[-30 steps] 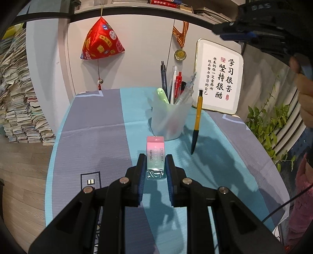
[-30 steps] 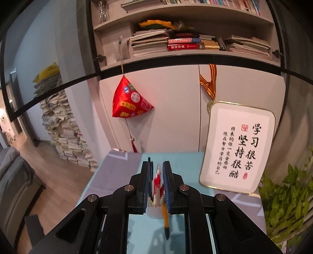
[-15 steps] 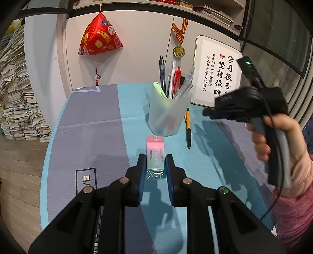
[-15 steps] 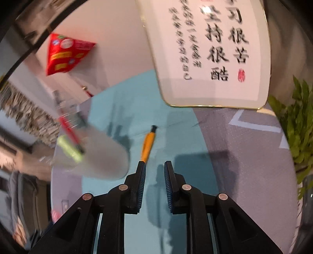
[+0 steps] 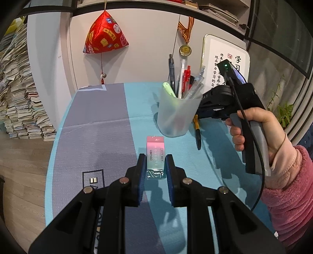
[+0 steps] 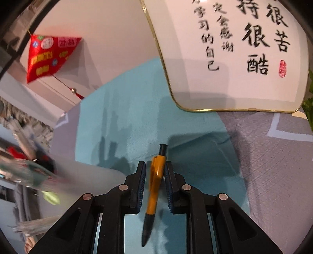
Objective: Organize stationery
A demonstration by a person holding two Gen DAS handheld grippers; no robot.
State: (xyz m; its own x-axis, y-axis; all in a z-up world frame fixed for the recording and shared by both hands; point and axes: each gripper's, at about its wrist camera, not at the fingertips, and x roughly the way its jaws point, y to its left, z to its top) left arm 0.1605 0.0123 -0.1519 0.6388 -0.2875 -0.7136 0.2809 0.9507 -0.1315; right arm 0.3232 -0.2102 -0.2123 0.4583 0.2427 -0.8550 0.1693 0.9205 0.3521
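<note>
Right now the orange pen [image 6: 155, 187] lies flat on the teal surface [image 6: 125, 125], its long axis running 6 to 12 o'clock in the right wrist view, black tip nearest the camera. Tilted steeply downward, the right tool [image 6: 155, 172] straddles its barrel, narrow, pads not pressing. Meanwhile the left tool [image 5: 156, 166] clamps a pink-green eraser [image 5: 155, 154] at 6 o'clock of the pen cup [image 5: 176, 117].

— What sort of place is this?
— A home study. Shelves [image 5: 215, 7] of books run along the wall, and paper stacks [image 5: 17, 101] pile up from the wooden floor [image 5: 23, 156].
— Anything homely?
— A red cloth ornament [image 5: 104, 33], a medal [image 5: 185, 49] and a framed calligraphy board [image 6: 234, 54] behind the cloth-covered worktop [image 5: 97, 121].
</note>
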